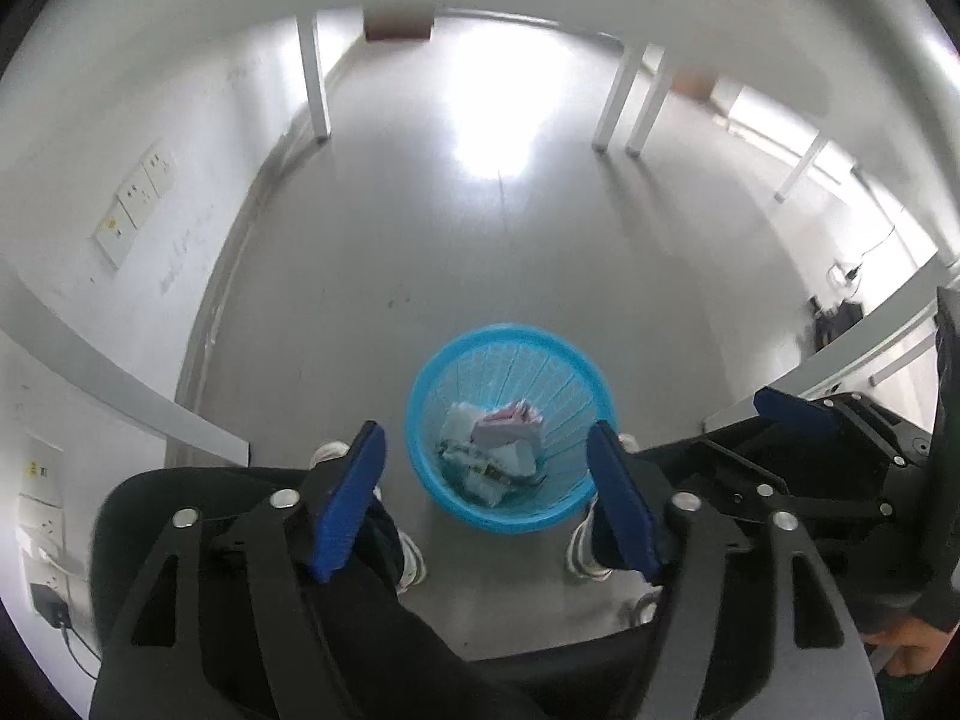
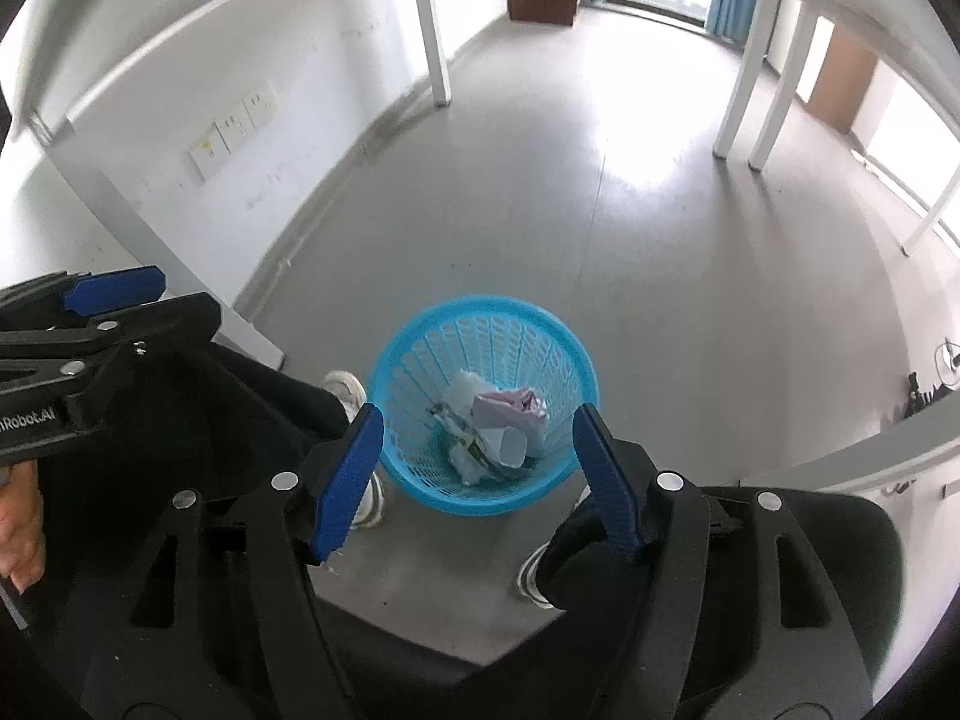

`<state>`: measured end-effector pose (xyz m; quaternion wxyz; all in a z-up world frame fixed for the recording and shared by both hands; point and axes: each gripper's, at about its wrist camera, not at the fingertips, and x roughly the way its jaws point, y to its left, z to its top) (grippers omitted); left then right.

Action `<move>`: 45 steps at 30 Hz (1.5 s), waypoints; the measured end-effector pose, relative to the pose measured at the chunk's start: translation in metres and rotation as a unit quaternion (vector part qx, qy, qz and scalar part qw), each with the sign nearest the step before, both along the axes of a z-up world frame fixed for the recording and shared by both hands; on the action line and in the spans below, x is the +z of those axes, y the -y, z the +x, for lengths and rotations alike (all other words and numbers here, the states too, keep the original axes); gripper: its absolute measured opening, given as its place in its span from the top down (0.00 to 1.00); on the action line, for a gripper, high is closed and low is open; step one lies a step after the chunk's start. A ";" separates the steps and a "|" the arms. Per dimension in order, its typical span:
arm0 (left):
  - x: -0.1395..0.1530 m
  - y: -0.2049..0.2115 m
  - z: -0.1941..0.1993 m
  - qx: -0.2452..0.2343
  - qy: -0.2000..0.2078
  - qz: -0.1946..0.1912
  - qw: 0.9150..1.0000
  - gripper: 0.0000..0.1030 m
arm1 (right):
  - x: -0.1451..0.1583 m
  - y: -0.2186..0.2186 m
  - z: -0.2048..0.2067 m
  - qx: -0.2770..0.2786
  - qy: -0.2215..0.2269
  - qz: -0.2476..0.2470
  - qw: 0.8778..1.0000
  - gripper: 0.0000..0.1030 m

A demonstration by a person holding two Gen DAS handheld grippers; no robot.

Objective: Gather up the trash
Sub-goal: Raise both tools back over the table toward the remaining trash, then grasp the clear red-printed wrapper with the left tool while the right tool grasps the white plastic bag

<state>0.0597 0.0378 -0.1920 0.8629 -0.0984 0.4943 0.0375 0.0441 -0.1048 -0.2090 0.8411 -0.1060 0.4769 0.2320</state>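
A round blue plastic basket stands on the grey floor between the person's white shoes. Crumpled white and pink trash lies in its bottom. My left gripper is open and empty, held high above the basket, which shows between its blue pads. My right gripper is also open and empty, above the same basket, with the trash visible between its fingers. The right gripper shows at the right edge of the left wrist view; the left one shows at the left edge of the right wrist view.
The person's dark-trousered legs and white shoes flank the basket. White table legs stand further off on the floor. A white wall with sockets runs along the left. A white table edge is at the right.
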 end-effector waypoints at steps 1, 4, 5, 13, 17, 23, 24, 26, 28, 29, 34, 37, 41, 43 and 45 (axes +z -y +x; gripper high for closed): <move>0.010 0.000 -0.007 -0.001 0.013 -0.002 1.000 0.30 | 0.008 0.003 -0.004 0.000 0.006 0.006 1.000 0.38; 0.035 0.001 -0.026 -0.002 0.044 0.000 0.999 0.25 | 0.038 0.013 -0.021 -0.001 0.034 0.027 0.999 0.33; 0.045 0.003 -0.032 -0.005 0.054 0.003 0.999 0.24 | 0.046 0.015 -0.026 0.000 0.042 0.034 0.999 0.32; 0.122 -0.001 -0.071 -0.016 0.153 0.007 0.988 0.15 | 0.128 0.037 -0.066 0.006 0.128 0.090 0.988 0.21; 0.152 -0.008 -0.072 -0.009 0.193 0.012 0.981 0.10 | 0.166 0.044 -0.069 0.005 0.169 0.113 0.979 0.17; 0.174 -0.017 -0.057 0.004 0.215 0.033 0.976 0.06 | 0.198 0.040 -0.056 0.004 0.200 0.126 0.972 0.09; 0.179 -0.021 -0.055 0.006 0.216 0.034 0.976 0.06 | 0.203 0.040 -0.051 0.002 0.203 0.130 0.971 0.09; 0.187 -0.026 -0.049 0.007 0.218 0.036 0.975 0.06 | 0.211 0.038 -0.042 -0.003 0.205 0.135 0.969 0.09; 0.192 -0.031 -0.042 0.013 0.226 0.037 0.973 0.06 | 0.225 0.034 -0.033 -0.003 0.206 0.142 0.968 0.09; 0.195 -0.034 -0.040 0.016 0.229 0.037 0.973 0.06 | 0.227 0.032 -0.027 -0.004 0.207 0.144 0.968 0.09; 0.203 -0.051 -0.019 0.033 0.234 0.033 0.971 0.06 | 0.245 0.027 -0.005 -0.001 0.211 0.147 0.966 0.09; 0.203 -0.062 -0.007 0.043 0.230 0.033 0.972 0.06 | 0.252 0.016 0.012 0.006 0.207 0.148 0.967 0.09; 0.204 -0.075 0.011 0.048 0.221 0.033 0.973 0.06 | 0.257 0.002 0.034 0.011 0.202 0.149 0.968 0.09; 0.206 -0.082 0.022 0.052 0.216 0.026 0.975 0.06 | 0.259 -0.006 0.049 0.014 0.194 0.150 0.969 0.09; 0.207 -0.090 0.033 0.055 0.209 0.014 0.976 0.06 | 0.262 -0.015 0.062 0.013 0.184 0.145 0.972 0.09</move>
